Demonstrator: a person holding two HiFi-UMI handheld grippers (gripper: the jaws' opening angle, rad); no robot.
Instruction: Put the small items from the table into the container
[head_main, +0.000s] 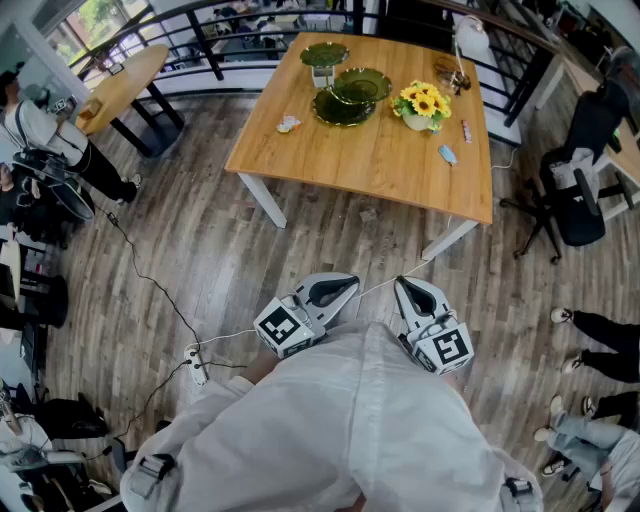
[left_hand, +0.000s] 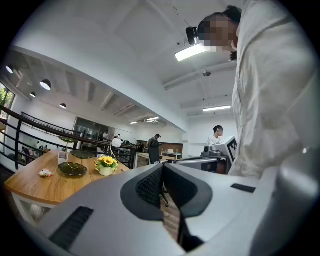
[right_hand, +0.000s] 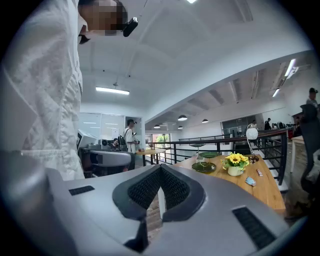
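Observation:
A wooden table (head_main: 380, 160) stands across the floor, well ahead of me. On it lie a small pale item (head_main: 288, 124) at the left, a blue packet (head_main: 447, 154) and a dark bar (head_main: 466, 131) at the right. A green tiered dish stand (head_main: 345, 95) and a sunflower pot (head_main: 422, 105) sit near the far side. My left gripper (head_main: 350, 285) and right gripper (head_main: 402, 285) are held close to my body, far from the table. Both are shut with nothing between the jaws. The left gripper view shows the pale item (left_hand: 45, 173); the right gripper view shows the blue packet (right_hand: 250, 181).
A black office chair (head_main: 580, 190) stands right of the table. A round table (head_main: 125, 85) and a seated person (head_main: 40, 130) are at the far left. A cable (head_main: 150, 290) runs over the wood floor. Someone's feet (head_main: 590, 330) show at the right. A railing (head_main: 240, 45) lies behind.

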